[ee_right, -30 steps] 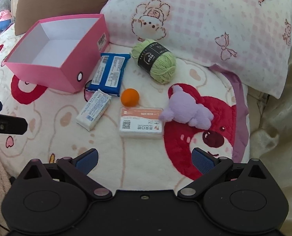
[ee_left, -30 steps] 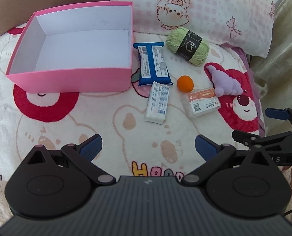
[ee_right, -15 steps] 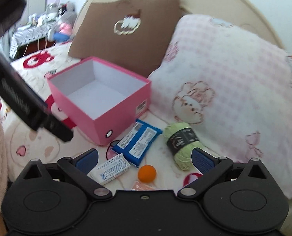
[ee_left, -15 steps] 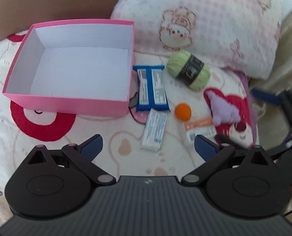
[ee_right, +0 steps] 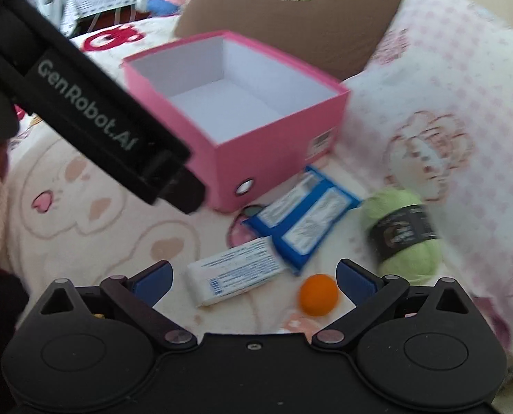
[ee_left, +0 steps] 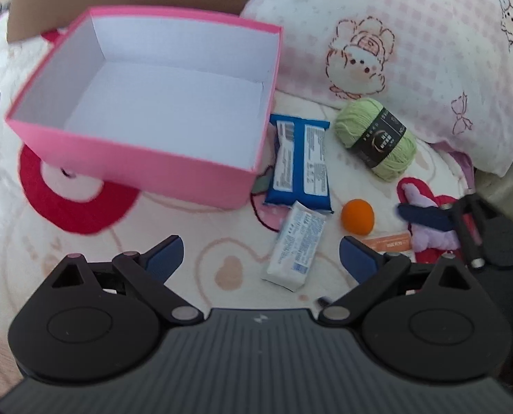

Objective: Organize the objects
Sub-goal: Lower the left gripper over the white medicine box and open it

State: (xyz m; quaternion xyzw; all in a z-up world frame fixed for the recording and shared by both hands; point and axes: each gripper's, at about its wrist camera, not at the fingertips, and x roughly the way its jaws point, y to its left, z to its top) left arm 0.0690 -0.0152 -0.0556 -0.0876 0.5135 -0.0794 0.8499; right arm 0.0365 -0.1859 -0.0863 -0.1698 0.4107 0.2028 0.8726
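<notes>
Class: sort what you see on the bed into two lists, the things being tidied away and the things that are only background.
For the job: pink box, blue packet, white packet, orange ball, yarn, purple plush, orange-label box.

Just there: pillow, brown cushion, blanket.

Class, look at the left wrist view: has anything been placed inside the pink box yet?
No: the pink box shows only its bare white floor, while the orange ball lies outside on the blanket.
</notes>
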